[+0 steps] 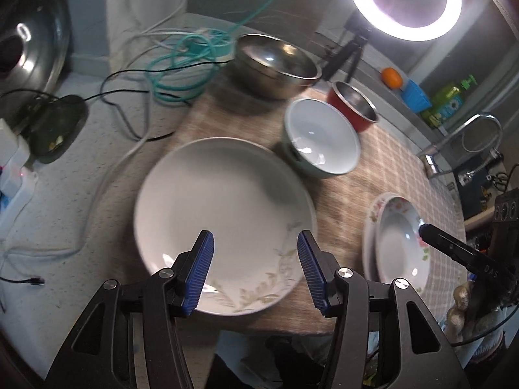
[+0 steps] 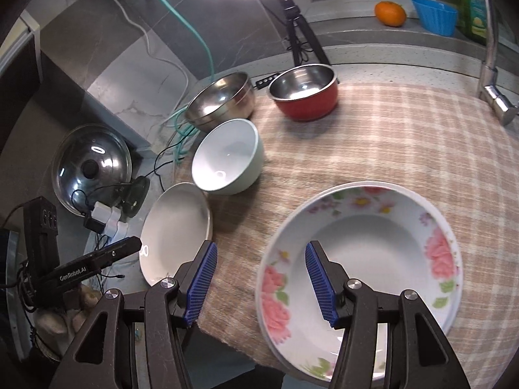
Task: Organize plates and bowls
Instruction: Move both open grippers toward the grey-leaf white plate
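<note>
In the left wrist view a white plate (image 1: pixel 223 214) with a pale leaf print lies on the checked cloth (image 1: pixel 389 168). My left gripper (image 1: pixel 254 238) hovers over its near half, open, with nothing between the pads. A floral deep plate (image 2: pixel 360 275) rests on another plate at the cloth's near edge. My right gripper (image 2: pixel 261 248) is open and straddles its left rim without pressing on it. Behind stand a mint bowl (image 2: pixel 227 159), a steel bowl (image 2: pixel 220 100) and a red steel-lined bowl (image 2: pixel 305 94). The floral plates (image 1: pixel 399 240) and the right gripper's finger (image 1: pixel 454 249) show at the right of the left wrist view.
A lit ring light (image 1: pixel 405 0) on a tripod (image 2: pixel 298 32) stands behind the bowls. Cables (image 1: pixel 175 74) trail at the back left, near a glass pot lid (image 2: pixel 90 165). A faucet (image 2: pixel 493 90), an orange (image 2: pixel 391 13) and a blue basket (image 2: pixel 434 16) are at the right.
</note>
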`<state>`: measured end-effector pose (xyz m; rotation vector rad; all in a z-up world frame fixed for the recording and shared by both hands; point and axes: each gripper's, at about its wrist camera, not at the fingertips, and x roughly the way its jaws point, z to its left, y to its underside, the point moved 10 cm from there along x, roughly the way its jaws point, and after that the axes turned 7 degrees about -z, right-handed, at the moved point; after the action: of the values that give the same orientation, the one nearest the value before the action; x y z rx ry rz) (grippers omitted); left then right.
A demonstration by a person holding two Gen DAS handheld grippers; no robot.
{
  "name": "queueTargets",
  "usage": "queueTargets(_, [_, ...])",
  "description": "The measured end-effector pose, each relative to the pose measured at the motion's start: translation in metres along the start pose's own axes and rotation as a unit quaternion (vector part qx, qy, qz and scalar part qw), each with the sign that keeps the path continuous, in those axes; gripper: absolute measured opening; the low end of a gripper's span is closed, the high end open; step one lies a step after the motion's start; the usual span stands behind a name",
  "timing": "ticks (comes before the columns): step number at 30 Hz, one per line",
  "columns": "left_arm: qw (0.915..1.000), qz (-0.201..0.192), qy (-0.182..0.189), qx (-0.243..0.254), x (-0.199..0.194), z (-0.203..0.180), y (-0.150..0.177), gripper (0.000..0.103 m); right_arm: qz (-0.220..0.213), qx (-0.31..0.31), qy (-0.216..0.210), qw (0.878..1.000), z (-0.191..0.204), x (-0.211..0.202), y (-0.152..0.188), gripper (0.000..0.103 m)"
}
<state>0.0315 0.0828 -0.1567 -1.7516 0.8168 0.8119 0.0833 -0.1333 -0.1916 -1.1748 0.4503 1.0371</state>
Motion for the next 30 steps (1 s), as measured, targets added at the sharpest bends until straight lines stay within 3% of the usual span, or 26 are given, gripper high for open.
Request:
queueTargets(4, [0.9997,0.003,-0.024,0.002,0.003,0.022,-0.001,0.048,0.016,-0.023,-0.003,1.0,0.018,0.014,0.004,0.053])
queueTargets(7, [0.9994,0.006,-0.033,-0.002,0.006,0.036,-0.004,0.033,0.028,-0.04,0.0,0.999,0.029,0.025,0.006,0.053])
queueTargets(10, [0.9991,-0.002,-0.041,-0.003,0.007,0.049,-0.009,0.026,0.04,-0.041,-0.002,0.998,0.04,0.036,0.008,0.053])
queueTargets(13, [0.9988,-0.001,-0.049,-0.008,0.01,0.063,-0.012,0.026,0.051,-0.046,-0.007,0.998,0.049,0.047,0.012,0.051])
queueTargets(16, [0.9984,-0.001,-0.056,-0.01,0.012,0.074,-0.014,0.025,0.064,-0.049,-0.005,0.997,0.055,0.061,0.015,0.041])
queueTargets(20, [0.9984,0.006,-0.053,-0.015,0.017,0.083,-0.014,0.017,0.084,-0.038,-0.007,0.996,0.059,0.078,0.019,0.033])
queueTargets(22, [0.9986,0.009,-0.05,-0.017,0.02,0.086,-0.014,0.011,0.092,-0.035,-0.006,0.995,0.06,0.085,0.021,0.031])
queueTargets(30, [0.9988,0.022,-0.037,-0.021,0.03,0.09,-0.013,0.01,0.1,-0.042,0.003,0.994,0.064,0.101,0.02,0.03])
